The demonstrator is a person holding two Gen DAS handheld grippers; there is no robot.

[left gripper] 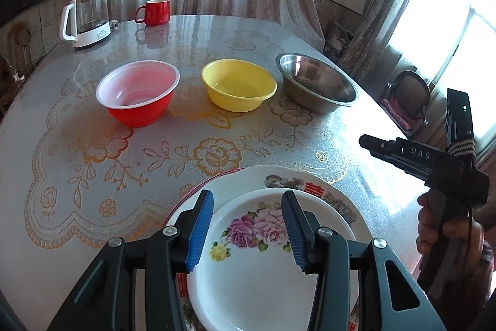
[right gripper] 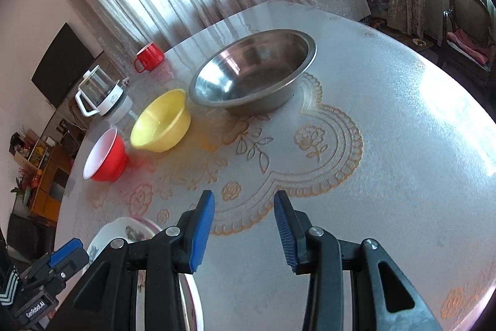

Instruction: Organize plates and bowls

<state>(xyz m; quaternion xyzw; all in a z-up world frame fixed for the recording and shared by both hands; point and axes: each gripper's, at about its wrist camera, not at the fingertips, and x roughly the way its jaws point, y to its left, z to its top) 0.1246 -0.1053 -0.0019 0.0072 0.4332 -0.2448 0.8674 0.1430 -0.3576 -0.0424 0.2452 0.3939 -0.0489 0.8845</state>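
While wide apart, both tools (left gripper: 248,230) (right gripper: 245,230) empty.

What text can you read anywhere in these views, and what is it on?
"DAS": white letters on the right gripper body, left wrist view.
"GenRoboLAI", roughly; small and tilted: on the left gripper body, right wrist view.
Red characters on the large plate rim: partly hidden, unreadable.
Print on the kettle base: too blurred.

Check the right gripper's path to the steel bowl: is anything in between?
Nothing visible. The right gripper is open over bare tablecloth, and the steel bowl sits straight ahead. The yellow bowl stands off to the left.
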